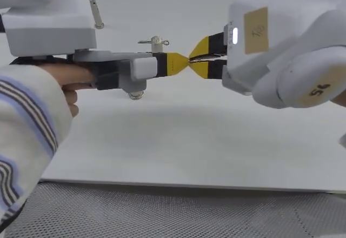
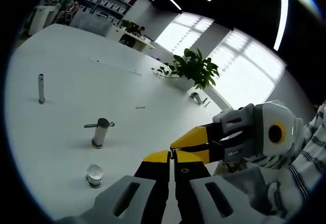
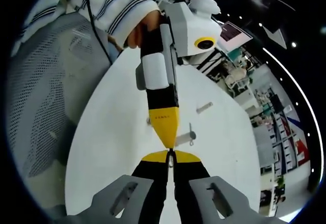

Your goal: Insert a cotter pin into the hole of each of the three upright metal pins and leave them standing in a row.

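White table (image 2: 61, 56), metal pins (image 2: 100, 132), windows (image 2: 244, 76), plant (image 2: 193, 68)

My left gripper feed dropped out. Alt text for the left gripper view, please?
The left gripper and the right gripper meet tip to tip with jaws shut, above a white table. To their left stand three metal pins: the near pin and far pin bare, the middle pin with a cotter pin through its top.
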The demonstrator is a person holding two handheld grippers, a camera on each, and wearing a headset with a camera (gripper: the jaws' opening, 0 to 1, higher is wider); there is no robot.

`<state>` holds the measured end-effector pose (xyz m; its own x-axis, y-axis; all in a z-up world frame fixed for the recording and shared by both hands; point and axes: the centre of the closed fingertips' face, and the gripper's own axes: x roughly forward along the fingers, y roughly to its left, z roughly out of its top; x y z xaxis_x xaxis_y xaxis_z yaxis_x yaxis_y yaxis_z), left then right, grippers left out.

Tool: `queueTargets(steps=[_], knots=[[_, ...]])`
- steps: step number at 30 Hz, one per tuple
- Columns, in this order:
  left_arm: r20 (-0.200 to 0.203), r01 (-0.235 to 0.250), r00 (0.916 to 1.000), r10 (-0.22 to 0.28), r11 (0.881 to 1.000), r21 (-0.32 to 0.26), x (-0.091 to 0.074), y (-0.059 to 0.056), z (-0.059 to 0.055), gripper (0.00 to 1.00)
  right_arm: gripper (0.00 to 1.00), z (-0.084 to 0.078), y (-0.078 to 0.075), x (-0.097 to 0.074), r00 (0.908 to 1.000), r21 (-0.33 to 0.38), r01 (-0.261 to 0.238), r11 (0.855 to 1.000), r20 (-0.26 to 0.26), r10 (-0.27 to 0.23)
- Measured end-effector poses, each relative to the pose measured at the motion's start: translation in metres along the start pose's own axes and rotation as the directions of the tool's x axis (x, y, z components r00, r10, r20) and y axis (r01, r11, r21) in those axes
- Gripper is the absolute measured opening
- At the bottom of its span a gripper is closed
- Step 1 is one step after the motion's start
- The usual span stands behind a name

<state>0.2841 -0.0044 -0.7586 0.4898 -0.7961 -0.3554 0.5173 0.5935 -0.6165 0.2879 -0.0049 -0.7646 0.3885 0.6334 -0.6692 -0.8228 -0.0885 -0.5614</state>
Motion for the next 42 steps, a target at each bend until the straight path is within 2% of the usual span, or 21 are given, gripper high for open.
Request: queueTargets(steps=[3, 4, 6, 7, 9, 12, 14, 15, 18, 20, 21, 23, 24, 27, 28, 29, 30, 33, 37, 40, 42], knots=[[-0.005, 0.007, 1.0, -0.007, 1.0, 0.004, 0.0, 0.001, 0.0, 0.0, 0.04, 0.002, 0.002, -0.001, 0.9992, -0.03, -0.025, 0.999, 0.03, 0.026], [-0.008, 0.011, 0.9999, -0.011, 1.0, 0.009, 0.001, 0.001, -0.001, 0.0, 0.06, 0.002, 0.001, -0.002, 0.9985, -0.011, -0.027, 1.0, 0.047, 0.028], [-0.015, 0.017, 0.9997, -0.017, 1.0, 0.017, 0.0, -0.003, -0.003, 0.0, 0.16, 0.003, 0.002, -0.002, 0.997, 0.034, -0.044, 0.998, 0.065, 0.042], [-0.016, 0.019, 0.9997, -0.018, 1.0, 0.021, 0.0, -0.004, -0.004, 0.0, 0.18, 0.002, 0.001, -0.003, 0.9971, 0.049, -0.048, 0.998, 0.061, 0.045], [-0.017, 0.02, 0.9997, -0.019, 0.999, 0.032, 0.0, -0.005, -0.004, 0.0, 0.18, 0.0, 0.001, -0.004, 0.9965, 0.089, -0.066, 0.994, 0.057, 0.061], [-0.021, 0.028, 0.9994, -0.027, 0.998, 0.056, -0.001, -0.002, -0.003, 0.0, 0.19, -0.003, 0.002, -0.005, 0.9927, 0.138, -0.099, 0.985, 0.082, 0.089], [-0.035, 0.041, 0.9987, -0.037, 0.993, 0.109, -0.003, -0.002, -0.005, 0.0, 0.22, -0.005, 0.004, -0.007, 0.9891, 0.184, -0.131, 0.974, 0.09, 0.116], [-0.045, 0.051, 0.998, -0.045, 0.987, 0.155, -0.004, -0.002, -0.006, 0.0, 0.24, -0.004, 0.006, -0.009, 0.9845, 0.211, -0.157, 0.965, 0.112, 0.136], [-0.056, 0.089, 0.9954, -0.078, 0.969, 0.231, -0.006, -0.008, -0.007, 0.0, 0.24, -0.002, 0.011, -0.013, 0.9703, 0.28, -0.221, 0.934, 0.16, 0.181], [-0.076, 0.117, 0.9921, -0.099, 0.951, 0.285, -0.007, -0.012, -0.01, 0.0, 0.24, -0.004, 0.015, -0.016, 0.9616, 0.295, -0.258, 0.92, 0.171, 0.215], [-0.097, 0.126, 0.9903, -0.099, 0.938, 0.323, -0.007, -0.013, -0.014, 0.0, 0.23, -0.004, 0.017, -0.017, 0.9571, 0.299, -0.274, 0.914, 0.178, 0.229], [-0.105, 0.144, 0.9881, -0.112, 0.918, 0.37, -0.007, -0.015, -0.016, 0.0, 0.23, -0.001, 0.024, -0.019, 0.9356, 0.315, -0.336, 0.888, 0.218, 0.277], [-0.108, 0.16, 0.986, -0.127, 0.907, 0.391, -0.007, -0.019, -0.018, 0.0, 0.23, -0.001, 0.025, -0.02, 0.9292, 0.336, -0.353, 0.873, 0.235, 0.285], [-0.104, 0.189, 0.9818, -0.159, 0.878, 0.441, -0.008, -0.03, -0.019, 0.0, 0.22, -0.008, 0.03, -0.016, 0.9314, 0.328, -0.354, 0.876, 0.21, 0.297], [-0.107, 0.201, 0.9795, -0.17, 0.864, 0.461, -0.008, -0.032, -0.019, 0.0, 0.22, -0.01, 0.031, -0.015, 0.9312, 0.331, -0.355, 0.874, 0.208, 0.299], [-0.106, 0.204, 0.9789, -0.175, 0.856, 0.475, -0.009, -0.033, -0.019, 0.0, 0.21, -0.011, 0.033, -0.015, 0.9286, 0.335, -0.362, 0.87, 0.212, 0.305], [-0.108, 0.215, 0.9766, -0.186, 0.844, 0.491, -0.009, -0.036, -0.019, 0.0, 0.18, -0.009, 0.036, -0.016, 0.9201, 0.35, -0.384, 0.854, 0.225, 0.321], [-0.113, 0.222, 0.9751, -0.191, 0.832, 0.508, -0.009, -0.037, -0.018, 0.0, 0.12, -0.007, 0.04, -0.017, 0.9105, 0.359, -0.404, 0.841, 0.244, 0.334], [-0.136, 0.238, 0.9712, -0.195, 0.815, 0.528, -0.011, -0.037, -0.022, 0.0, 0.08, -0.004, 0.043, -0.019, 0.9063, 0.346, -0.414, 0.842, 0.243, 0.346], [-0.146, 0.246, 0.9692, -0.198, 0.807, 0.537, -0.011, -0.037, -0.024, 0.0, 0.06, -0.002, 0.045, -0.019, 0.8983, 0.356, -0.431, 0.829, 0.254, 0.359], [-0.147, 0.248, 0.9687, -0.2, 0.801, 0.544, -0.012, -0.039, -0.025, 0.0, 0.06, -0.001, 0.046, -0.019, 0.8956, 0.35, -0.436, 0.829, 0.256, 0.363]])
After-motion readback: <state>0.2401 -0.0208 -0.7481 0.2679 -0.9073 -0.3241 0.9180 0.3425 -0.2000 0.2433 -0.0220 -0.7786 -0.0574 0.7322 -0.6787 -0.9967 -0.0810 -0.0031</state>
